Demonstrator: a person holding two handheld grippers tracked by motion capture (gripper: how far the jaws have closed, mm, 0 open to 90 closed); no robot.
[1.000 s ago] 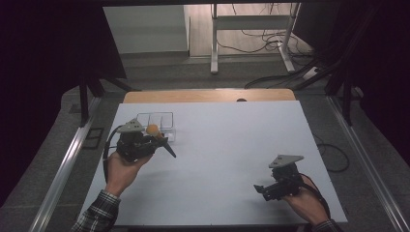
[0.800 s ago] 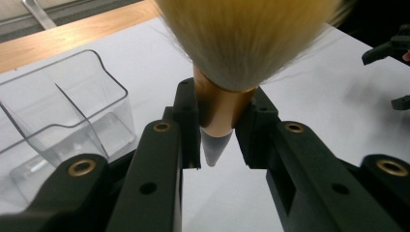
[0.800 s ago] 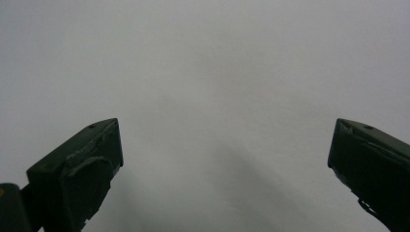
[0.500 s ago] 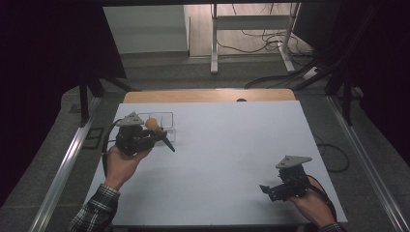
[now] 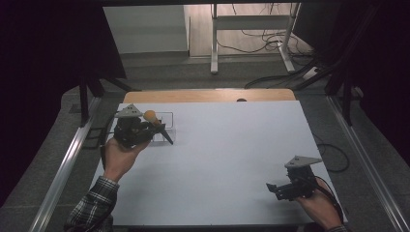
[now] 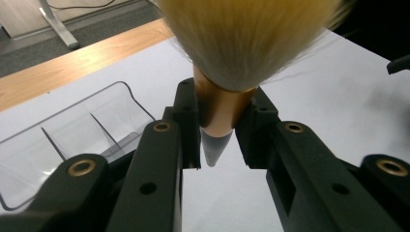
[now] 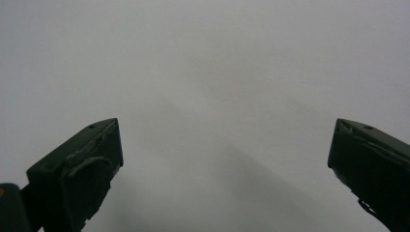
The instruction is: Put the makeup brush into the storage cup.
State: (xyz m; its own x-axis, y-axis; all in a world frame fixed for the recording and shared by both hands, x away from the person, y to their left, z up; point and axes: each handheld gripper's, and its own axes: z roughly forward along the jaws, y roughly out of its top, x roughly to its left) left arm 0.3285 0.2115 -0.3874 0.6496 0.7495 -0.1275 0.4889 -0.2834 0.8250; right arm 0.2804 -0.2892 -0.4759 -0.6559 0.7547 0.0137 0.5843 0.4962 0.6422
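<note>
The brush (image 6: 220, 96) has pale yellow bristles, a copper collar and a white tip, the tray (image 6: 72, 130) is clear, the table (image 5: 232, 145) white with a wooden edge, and the sleeve (image 5: 92, 205) plaid.

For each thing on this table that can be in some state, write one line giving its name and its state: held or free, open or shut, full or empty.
makeup brush: gripped at its copper collar, bristles toward the camera.
left gripper: shut on the makeup brush, raised beside the organiser.
clear organiser: upright on the table, visible compartments empty.
right gripper: open, nothing between its jaws.
</note>
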